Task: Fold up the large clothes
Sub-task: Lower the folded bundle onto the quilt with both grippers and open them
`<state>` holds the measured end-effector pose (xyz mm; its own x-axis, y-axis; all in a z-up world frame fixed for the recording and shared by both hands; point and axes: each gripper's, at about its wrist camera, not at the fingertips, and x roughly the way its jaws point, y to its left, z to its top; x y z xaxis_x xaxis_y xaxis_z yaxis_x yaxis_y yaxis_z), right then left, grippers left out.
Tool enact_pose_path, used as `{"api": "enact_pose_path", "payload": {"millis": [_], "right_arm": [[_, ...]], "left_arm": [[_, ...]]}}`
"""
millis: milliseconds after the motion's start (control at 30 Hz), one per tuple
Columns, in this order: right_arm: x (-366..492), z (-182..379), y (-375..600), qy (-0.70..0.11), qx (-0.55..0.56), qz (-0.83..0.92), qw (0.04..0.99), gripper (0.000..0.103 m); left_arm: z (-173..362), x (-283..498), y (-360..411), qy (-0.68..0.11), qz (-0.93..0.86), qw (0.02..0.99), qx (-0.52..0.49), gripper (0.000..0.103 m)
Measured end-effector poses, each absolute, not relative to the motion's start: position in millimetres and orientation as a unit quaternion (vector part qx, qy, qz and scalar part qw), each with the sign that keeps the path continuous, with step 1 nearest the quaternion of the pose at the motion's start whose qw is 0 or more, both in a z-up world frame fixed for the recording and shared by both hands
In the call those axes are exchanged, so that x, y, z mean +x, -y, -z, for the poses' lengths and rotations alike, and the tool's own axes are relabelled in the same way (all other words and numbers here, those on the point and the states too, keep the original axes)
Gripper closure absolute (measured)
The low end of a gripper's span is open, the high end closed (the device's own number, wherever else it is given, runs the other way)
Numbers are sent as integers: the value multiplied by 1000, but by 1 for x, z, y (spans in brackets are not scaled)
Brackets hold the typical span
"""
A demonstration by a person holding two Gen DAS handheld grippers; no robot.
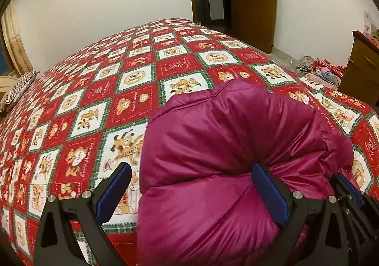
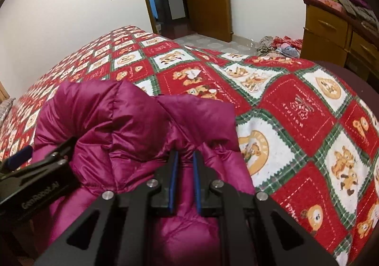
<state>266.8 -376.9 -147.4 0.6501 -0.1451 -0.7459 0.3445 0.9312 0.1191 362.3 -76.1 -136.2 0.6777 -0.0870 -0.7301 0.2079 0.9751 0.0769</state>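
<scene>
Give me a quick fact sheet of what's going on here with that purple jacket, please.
garment: magenta puffer jacket, bunched up on the bed
surface: bed with red, white and green bear-print quilt
left gripper: jaws open wide, jacket between them
right gripper: shut on a pinch of jacket fabric
background: wooden door, wooden dresser, pile of clothes on the floor

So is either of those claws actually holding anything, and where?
The right gripper pinches a fold of the purple puffer jacket. The left gripper is open, holding nothing.
</scene>
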Motion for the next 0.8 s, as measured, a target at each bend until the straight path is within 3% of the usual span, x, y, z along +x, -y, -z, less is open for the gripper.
{"api": "enact_pose_path", "payload": {"millis": [300, 533, 600, 633, 667, 733, 800], "right_arm": [[267, 148, 375, -393, 124, 139, 901, 90], [260, 136, 368, -398, 86, 135, 903, 87], [248, 126, 367, -393, 84, 133, 906, 81], [241, 121, 365, -389, 81, 133, 908, 70], [236, 118, 363, -387, 78, 135, 909, 52], [221, 109, 359, -378, 73, 136, 913, 34], [206, 104, 354, -377, 69, 136, 914, 34]], "left_arm": [[142, 370, 68, -420, 113, 900, 36, 1], [122, 332, 50, -415, 136, 899, 38, 1], [117, 318, 45, -409, 139, 901, 46, 1], [114, 309, 42, -405, 141, 902, 49, 1], [112, 304, 40, -403, 144, 903, 50, 1], [108, 292, 35, -397, 147, 904, 51, 1], [104, 276, 30, -389, 148, 908, 54, 1]]}}
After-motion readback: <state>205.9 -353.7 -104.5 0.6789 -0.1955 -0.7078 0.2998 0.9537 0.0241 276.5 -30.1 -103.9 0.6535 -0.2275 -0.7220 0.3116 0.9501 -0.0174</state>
